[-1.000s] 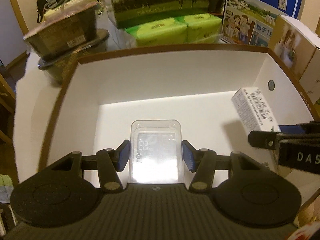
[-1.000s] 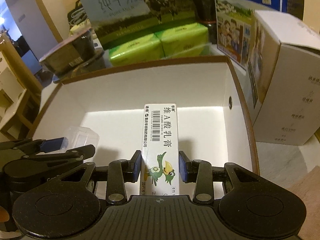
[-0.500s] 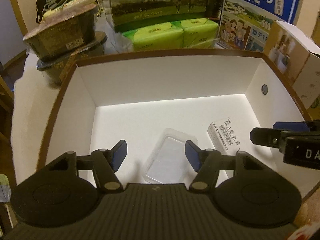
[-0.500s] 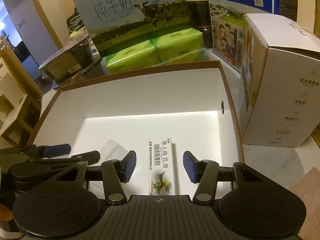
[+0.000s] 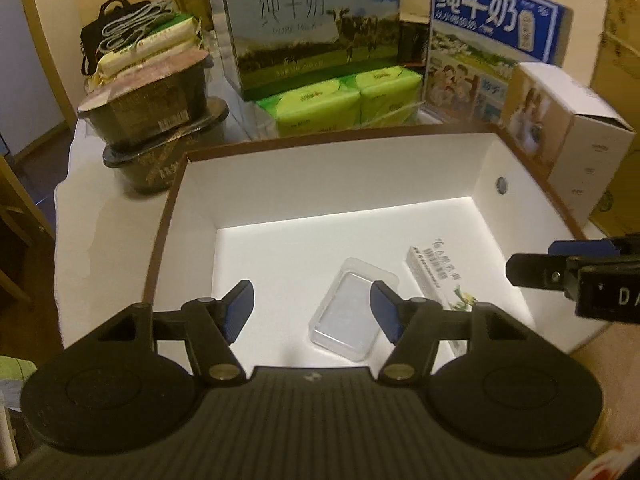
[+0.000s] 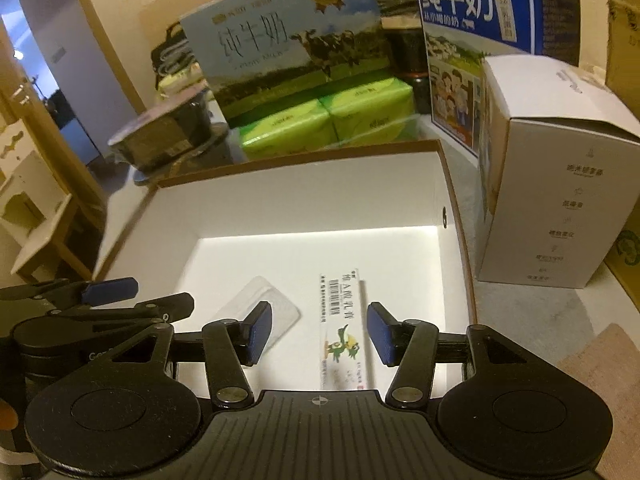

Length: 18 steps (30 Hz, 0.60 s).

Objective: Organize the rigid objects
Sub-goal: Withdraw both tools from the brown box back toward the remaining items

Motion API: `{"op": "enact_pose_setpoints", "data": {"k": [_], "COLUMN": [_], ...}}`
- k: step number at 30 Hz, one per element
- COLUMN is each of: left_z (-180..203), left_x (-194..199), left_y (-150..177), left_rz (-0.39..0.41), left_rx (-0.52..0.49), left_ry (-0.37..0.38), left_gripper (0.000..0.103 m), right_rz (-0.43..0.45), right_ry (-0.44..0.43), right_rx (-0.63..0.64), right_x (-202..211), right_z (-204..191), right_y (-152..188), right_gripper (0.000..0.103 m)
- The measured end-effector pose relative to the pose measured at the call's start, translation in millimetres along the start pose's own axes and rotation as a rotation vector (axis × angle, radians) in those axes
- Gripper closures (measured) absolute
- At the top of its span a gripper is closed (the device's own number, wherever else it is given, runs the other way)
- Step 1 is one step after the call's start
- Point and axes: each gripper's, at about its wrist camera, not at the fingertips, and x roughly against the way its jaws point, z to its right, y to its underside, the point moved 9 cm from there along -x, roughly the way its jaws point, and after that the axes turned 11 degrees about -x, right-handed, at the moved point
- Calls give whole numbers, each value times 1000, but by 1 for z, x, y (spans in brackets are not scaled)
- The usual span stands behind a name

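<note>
1. Both claws have let go over the white storage box [image 5: 484, 168]: a second ago each held its item, and now each has lifted clear.
2. The left claw [image 5: 312, 308] stands open and empty, its clear plastic case [image 5: 352, 316] flat on the box floor.
3. The right claw [image 6: 320, 330] also stands open, the ointment carton [image 6: 344, 320] lying just beside the case.
4. Both items look stowed; further clutter waits on the tabletop [image 5: 104, 216].
</note>
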Motion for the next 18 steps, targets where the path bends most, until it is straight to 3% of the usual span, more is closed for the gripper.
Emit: {"op": "enact_pose_setpoints", "data": {"k": [18], "left_z": [-7], "left_x": [102], "left_y": [49], "left_rz": [39], "left_rx": [15], "left_ry": [27], "left_gripper": [38], "right_rz": [40], "right_ry": [-60], "right_rx": [17], "right_x": [92], "right_z": [-24], "right_y": [44], "right_gripper": [49]}}
